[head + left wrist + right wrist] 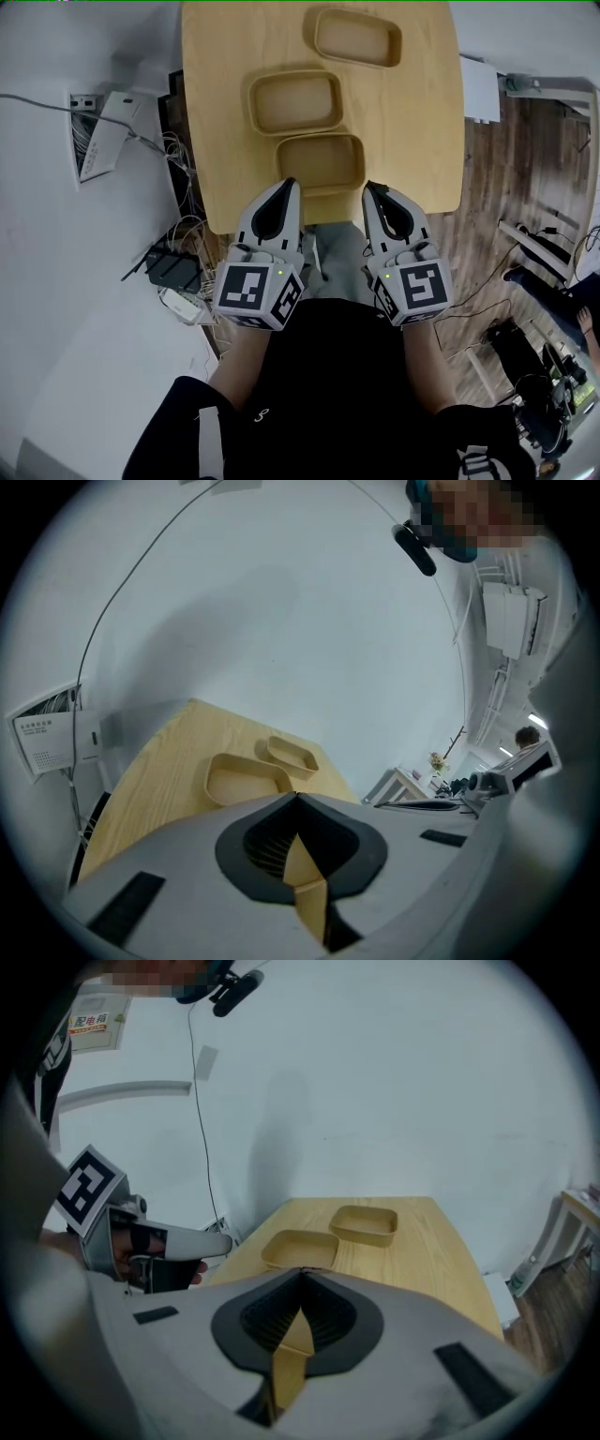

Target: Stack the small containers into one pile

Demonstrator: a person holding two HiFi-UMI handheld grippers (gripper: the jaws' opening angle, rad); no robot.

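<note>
Three shallow, empty tan tubs are set upright and unstacked on the tabletop (412, 141): nearest container (321, 161) just beside middle container (294, 101), farthest container (357, 37) apart.

**One wall sign legible, little else**

In the right gripper view, a white sign (94, 1022) on the wall carries red characters that look like "配电箱". The smaller lines under them are too fine to read. In the left gripper view, a label (39, 745) on a white wall box has rows of small print, all illegible. The cubes on the left gripper (286, 185) and right gripper (371, 188) bear black-and-white square codes, no letters. White print on the person's black sleeve (487, 433) is cut off and unreadable.
</note>
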